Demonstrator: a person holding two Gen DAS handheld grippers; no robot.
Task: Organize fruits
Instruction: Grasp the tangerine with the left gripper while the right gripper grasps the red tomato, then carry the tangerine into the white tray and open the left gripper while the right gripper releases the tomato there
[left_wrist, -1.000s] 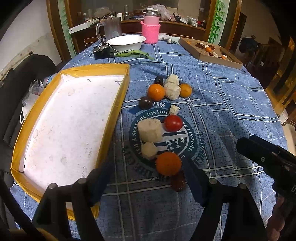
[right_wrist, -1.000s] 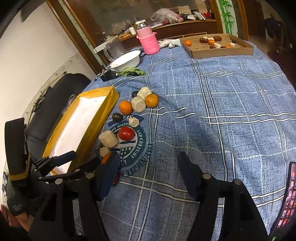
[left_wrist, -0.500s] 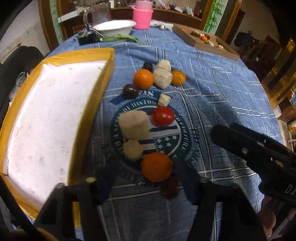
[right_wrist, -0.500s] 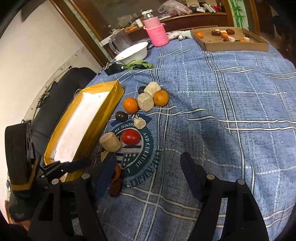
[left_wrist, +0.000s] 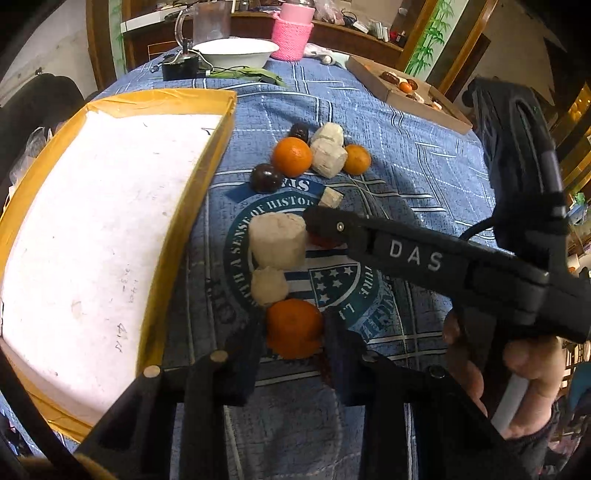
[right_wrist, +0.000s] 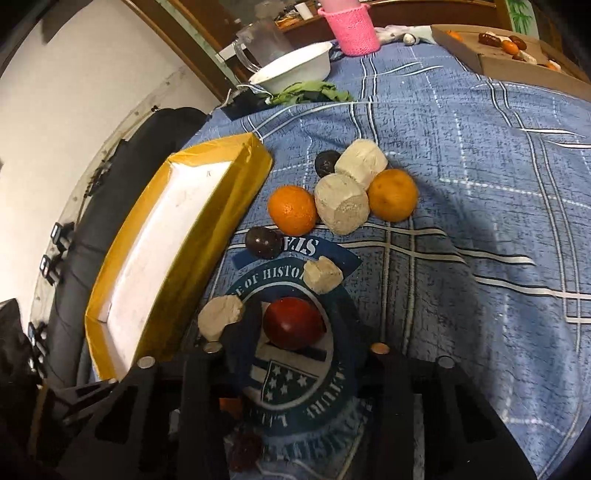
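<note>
Pale chunk (right_wrist: 221, 317) crowds red fruit (right_wrist: 293, 325) (dark plum (right_wrist: 263, 242) beyond).

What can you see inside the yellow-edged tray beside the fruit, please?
The yellow-edged tray shows only a bare white floor with faint marks, no fruit. Its near corner is hidden behind the left gripper.

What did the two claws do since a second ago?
Both claws have just been closing. The left claw closed around the near orange. The right claw came down and forward, closing around the red fruit. The other fruits and the yellow tray stayed put.
</note>
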